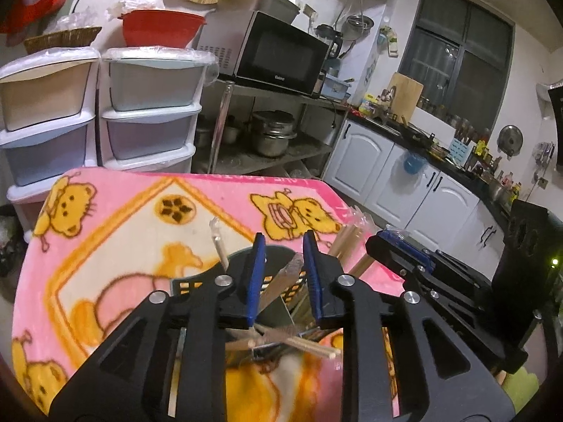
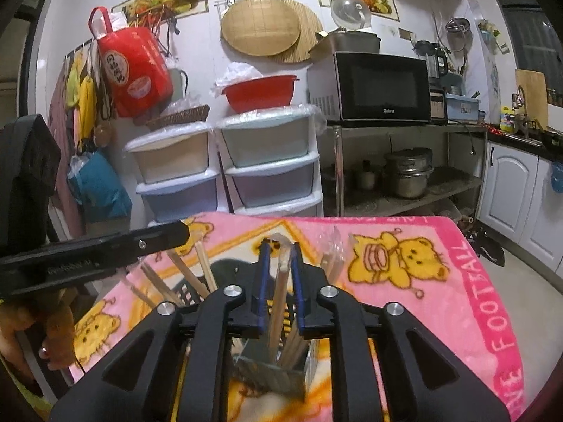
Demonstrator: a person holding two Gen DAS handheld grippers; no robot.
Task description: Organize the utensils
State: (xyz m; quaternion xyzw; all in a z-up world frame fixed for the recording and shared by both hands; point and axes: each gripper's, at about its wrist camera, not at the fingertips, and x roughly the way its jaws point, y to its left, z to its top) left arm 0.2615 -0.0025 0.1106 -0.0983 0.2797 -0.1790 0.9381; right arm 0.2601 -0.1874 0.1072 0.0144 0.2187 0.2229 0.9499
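Left wrist view. Upper left: stacked plastic drawer units with a red basin on top; centre top, a black microwave on a metal shelf, pots beneath; right, white cabinets under a cluttered worktop. Lower half: a pink cartoon blanket covers the counter. At lower centre the left gripper hangs over a dark slotted utensil holder. Its blue pads stand slightly apart, and a wrapped chopstick leans in the gap; no pad visibly presses on it. More chopsticks lean at the holder's right side, and others lie crossed below the gripper. The right gripper enters from the right edge.

Right wrist view. Left edge: the left gripper's black finger crosses the frame above loose chopsticks in the holder; a hand shows at lower left. Centre: the right gripper has its jaws narrowly parted, a wrapped chopstick pair standing upright between the blue pads; contact cannot be told. Right: the blanket's edge with white lettering.
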